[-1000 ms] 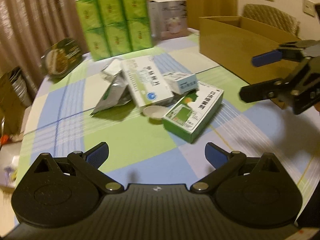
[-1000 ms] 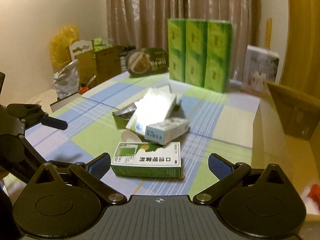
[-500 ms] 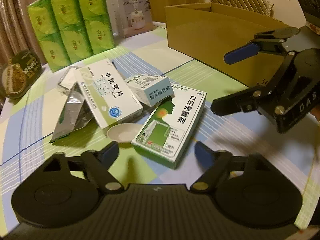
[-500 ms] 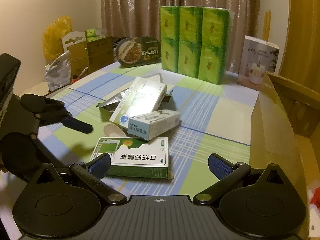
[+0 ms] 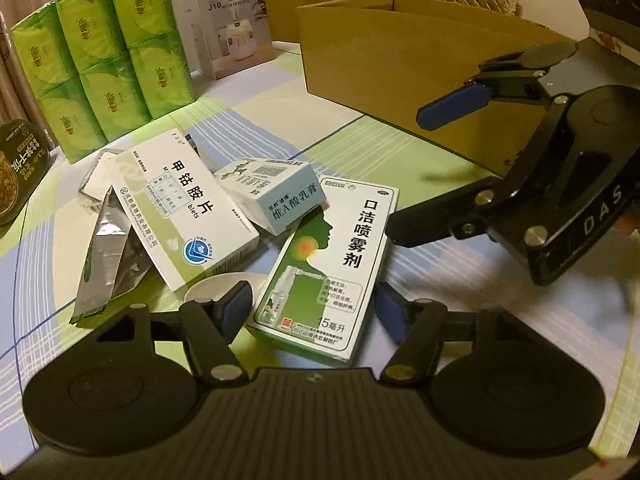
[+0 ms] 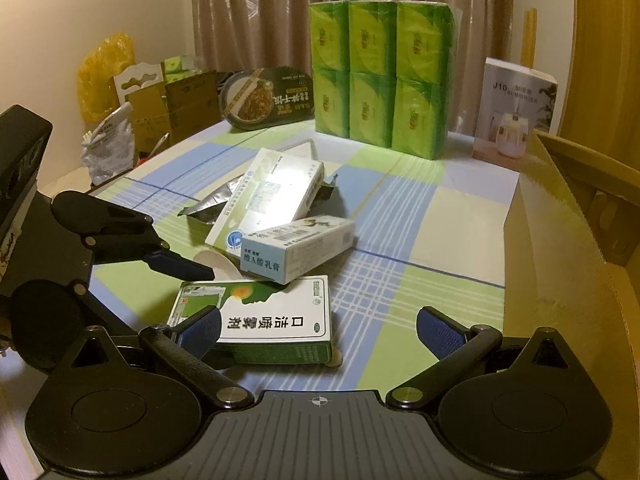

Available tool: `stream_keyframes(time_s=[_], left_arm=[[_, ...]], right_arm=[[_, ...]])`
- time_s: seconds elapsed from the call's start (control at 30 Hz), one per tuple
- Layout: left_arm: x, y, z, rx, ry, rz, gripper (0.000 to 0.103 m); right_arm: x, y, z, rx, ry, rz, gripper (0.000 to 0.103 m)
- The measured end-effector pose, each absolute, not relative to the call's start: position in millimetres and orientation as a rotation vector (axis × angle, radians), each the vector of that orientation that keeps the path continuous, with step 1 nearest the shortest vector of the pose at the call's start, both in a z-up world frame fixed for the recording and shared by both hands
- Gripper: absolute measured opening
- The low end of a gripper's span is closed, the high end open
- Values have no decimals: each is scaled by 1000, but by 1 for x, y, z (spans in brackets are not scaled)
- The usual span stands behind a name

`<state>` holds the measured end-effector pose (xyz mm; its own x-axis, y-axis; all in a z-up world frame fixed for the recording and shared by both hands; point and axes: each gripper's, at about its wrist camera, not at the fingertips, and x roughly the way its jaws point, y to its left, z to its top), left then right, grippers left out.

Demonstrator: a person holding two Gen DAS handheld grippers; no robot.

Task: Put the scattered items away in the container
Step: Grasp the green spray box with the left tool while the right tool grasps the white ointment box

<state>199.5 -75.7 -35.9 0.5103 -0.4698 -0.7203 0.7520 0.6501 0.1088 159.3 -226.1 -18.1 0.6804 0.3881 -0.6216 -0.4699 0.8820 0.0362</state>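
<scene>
1. The left tongs [image 5: 312, 312] are spread wide, one pad on each side of the near end of a green and white spray box [image 5: 332, 264] lying flat on the counter [image 5: 460, 316]. Nothing is gripped yet.
2. The right tongs [image 6: 320, 330] are also open and empty. They sit low at the same box's long side, the left pad just over its corner.
3. A small blue and white box [image 5: 276, 192] leans on the spray box. A long white box [image 5: 184, 204] rests tilted on a foil pouch [image 5: 104, 256], with a small white dish [image 5: 216, 286] beside.
4. The open cardboard box [image 5: 400, 68], the container, stands well apart on the right.
5. Risk: with both tongs at one box, they could collide, and lifting it may topple the leaning small box.
</scene>
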Motion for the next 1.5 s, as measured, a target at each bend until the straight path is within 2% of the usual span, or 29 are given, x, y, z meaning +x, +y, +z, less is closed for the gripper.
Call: stream_keyframes(time_s=[0.23, 0.43, 0.77, 0.9, 1.03, 1.1, 1.13, 1.2, 1.4, 1.5], left_arm=[[176, -63, -29, 434, 775, -747, 54], [151, -35, -22, 453, 812, -656, 54], [150, 11, -24, 315, 863, -442, 54], [156, 11, -26, 266, 862, -431, 64], [165, 9, -26, 233, 849, -416, 64], [168, 9, -28, 222, 856, -408, 62], [170, 10, -29, 216, 865, -408, 56], [172, 11, -31, 206, 879, -395, 52], [173, 14, -32, 194, 873, -376, 51], [173, 13, -33, 196, 874, -375, 51]], right_arm=[[158, -225, -18, -131, 674, 493, 101], [158, -221, -21, -149, 694, 501, 101], [167, -203, -33, -181, 722, 542, 101], [173, -198, -35, -122, 727, 538, 101], [183, -193, -35, -64, 727, 508, 100], [190, -188, -36, -55, 735, 504, 94], [193, -185, -37, -49, 742, 504, 91], [199, -182, -40, -31, 759, 497, 88], [215, -173, -49, -19, 799, 460, 76], [218, -173, -54, -26, 816, 444, 53]])
